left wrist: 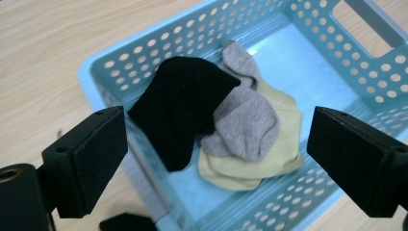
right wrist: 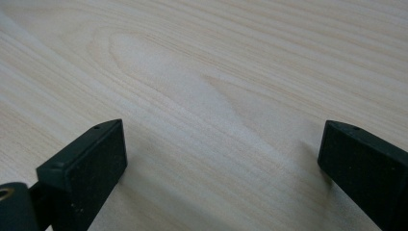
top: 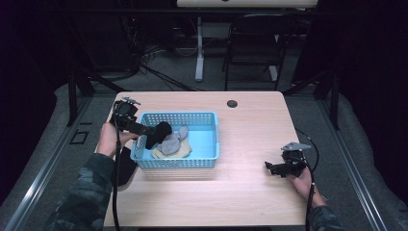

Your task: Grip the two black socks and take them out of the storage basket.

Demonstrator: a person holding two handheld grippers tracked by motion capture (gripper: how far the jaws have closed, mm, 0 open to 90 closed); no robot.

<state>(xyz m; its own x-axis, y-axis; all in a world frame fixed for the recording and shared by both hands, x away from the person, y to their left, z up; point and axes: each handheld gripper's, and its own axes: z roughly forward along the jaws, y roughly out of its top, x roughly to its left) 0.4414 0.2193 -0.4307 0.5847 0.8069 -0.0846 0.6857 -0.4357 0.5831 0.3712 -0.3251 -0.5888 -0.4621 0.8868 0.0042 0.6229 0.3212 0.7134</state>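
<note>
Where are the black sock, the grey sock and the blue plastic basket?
Black fabric sock [left wrist: 180, 108], left gripper view, on its middle.
Grey fabric sock [left wrist: 245, 118], left gripper view, on its foot.
Blue perforated plastic basket [left wrist: 337, 53], left gripper view, on its far wall.

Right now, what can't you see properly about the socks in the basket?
- Yellowish sock: left gripper view, mostly hidden under the grey sock.
- Dark item: left gripper view, cut off by the bottom edge, beside the basket.
- Black sock: high view, too small for detail.
</note>
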